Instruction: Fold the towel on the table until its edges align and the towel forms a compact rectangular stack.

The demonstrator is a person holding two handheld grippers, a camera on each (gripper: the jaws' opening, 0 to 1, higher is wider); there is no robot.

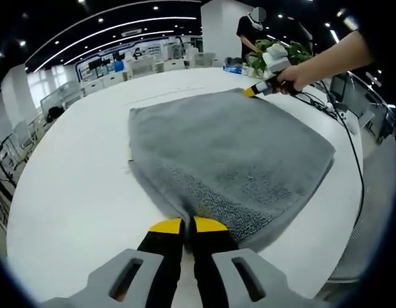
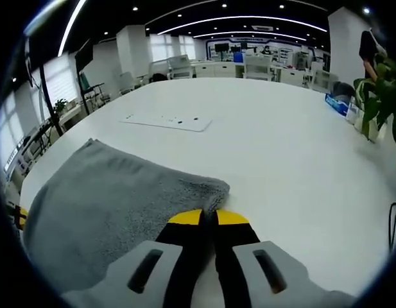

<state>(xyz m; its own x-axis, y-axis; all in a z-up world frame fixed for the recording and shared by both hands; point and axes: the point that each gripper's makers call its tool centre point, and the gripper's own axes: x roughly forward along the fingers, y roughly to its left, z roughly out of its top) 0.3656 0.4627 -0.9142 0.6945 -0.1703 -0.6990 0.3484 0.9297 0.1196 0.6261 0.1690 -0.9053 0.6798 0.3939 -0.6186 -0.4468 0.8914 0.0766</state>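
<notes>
**Both claws pinching opposite corners of the towel**

Left claw (image 1: pixel 188 224) pressing its yellow-tipped jaws together on the near corner of the grey towel (image 1: pixel 230 154), close to the near edge of the white table (image 1: pixel 69 192). Pinching a fold of cloth there, with the towel spreading away from the tips as a flat, doubled sheet. Lying across the middle of the table, slightly skewed, with one thicker looped band showing along the near side.

Right claw (image 2: pixel 208 217) closing likewise on a towel (image 2: pixel 114 205) corner, jaws tight together with cloth caught between the tips. Showing again at the far corner in the left gripper view (image 1: pixel 257 90), held by a hand (image 1: pixel 299 76) with a black cable (image 1: pixel 348 138) trailing over the table's right edge.

Lying flat further across the table, toward its far side: a white sheet (image 2: pixel 165 122). Standing beyond the far right edge: green plants (image 2: pixel 380 96).
</notes>
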